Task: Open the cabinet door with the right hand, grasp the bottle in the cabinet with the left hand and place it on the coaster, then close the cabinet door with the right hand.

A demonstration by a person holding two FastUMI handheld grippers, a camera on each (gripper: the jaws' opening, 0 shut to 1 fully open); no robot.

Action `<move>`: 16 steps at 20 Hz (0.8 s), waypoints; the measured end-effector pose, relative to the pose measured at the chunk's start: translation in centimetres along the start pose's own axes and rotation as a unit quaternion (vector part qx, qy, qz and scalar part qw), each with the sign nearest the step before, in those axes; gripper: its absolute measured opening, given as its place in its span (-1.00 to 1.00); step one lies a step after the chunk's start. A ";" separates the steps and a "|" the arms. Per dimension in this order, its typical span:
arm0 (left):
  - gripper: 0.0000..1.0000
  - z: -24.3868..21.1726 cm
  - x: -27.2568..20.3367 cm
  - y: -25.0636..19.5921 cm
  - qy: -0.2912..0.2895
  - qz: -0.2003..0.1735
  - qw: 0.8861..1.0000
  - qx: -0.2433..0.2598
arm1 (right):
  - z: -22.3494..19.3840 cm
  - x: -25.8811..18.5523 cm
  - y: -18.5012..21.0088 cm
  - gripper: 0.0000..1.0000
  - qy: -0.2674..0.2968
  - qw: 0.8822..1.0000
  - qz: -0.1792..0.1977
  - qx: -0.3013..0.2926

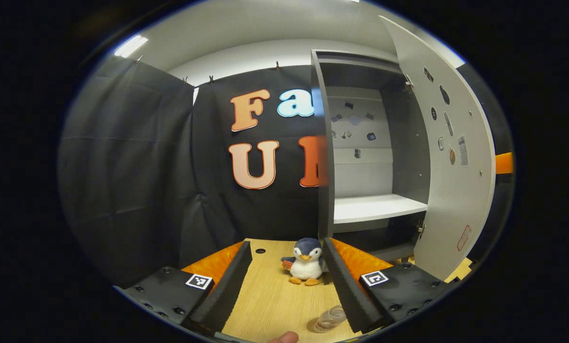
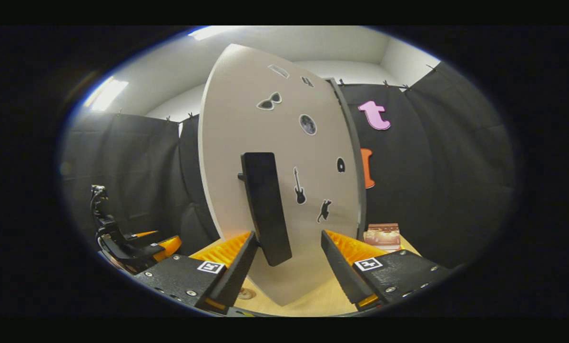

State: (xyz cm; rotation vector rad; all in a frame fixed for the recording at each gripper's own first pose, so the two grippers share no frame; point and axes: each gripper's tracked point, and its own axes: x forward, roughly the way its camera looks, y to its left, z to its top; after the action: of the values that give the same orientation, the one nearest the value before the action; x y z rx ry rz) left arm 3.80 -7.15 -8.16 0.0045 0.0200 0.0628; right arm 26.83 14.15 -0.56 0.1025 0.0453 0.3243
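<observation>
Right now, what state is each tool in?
Left tool: open, holding nothing; clear plastic bottle lies on the wooden table below.
Right tool: open, fingers either side of the grey cabinet door's black handle, not pressing it.

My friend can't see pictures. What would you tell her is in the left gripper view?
An open cabinet stands on a wooden table, its door swung out to the right and its white shelf bare. A toy penguin sits on the table between the open jaws of the left gripper, and a clear bottle lies near the bottom edge.
</observation>
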 end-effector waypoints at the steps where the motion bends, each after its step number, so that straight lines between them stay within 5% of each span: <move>1: 0.96 0.0 0.3 0.4 -0.001 0.003 1.000 -0.001 | -0.1 0.7 0.6 0.68 0.001 1.000 0.005 -0.001; 3: 1.00 -0.1 0.8 0.9 0.002 0.003 1.000 -0.003 | -0.4 2.5 1.9 0.83 0.002 1.000 0.014 -0.005; 4: 1.00 -0.1 1.0 1.2 0.002 0.005 1.000 -0.003 | -0.4 3.4 2.4 0.69 0.001 1.000 0.018 -0.006; 5: 0.96 -0.1 1.5 1.5 0.002 0.005 1.000 -0.002 | -0.5 4.4 3.1 0.83 0.001 1.000 0.022 -0.008; 7: 0.89 -0.2 2.1 2.0 0.003 0.005 1.000 -0.003 | -0.4 5.1 2.9 0.72 0.000 1.000 0.021 -0.012; 16: 1.00 -1.4 5.1 4.7 0.014 0.013 1.000 -0.012 | -0.4 9.5 5.2 0.90 -0.012 0.999 0.031 -0.040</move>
State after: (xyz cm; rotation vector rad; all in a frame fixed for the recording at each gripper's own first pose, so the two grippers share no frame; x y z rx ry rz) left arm 8.60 -2.10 -9.68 -0.0199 0.0463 0.0894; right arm 34.10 22.16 -0.66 0.0278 0.0051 0.3864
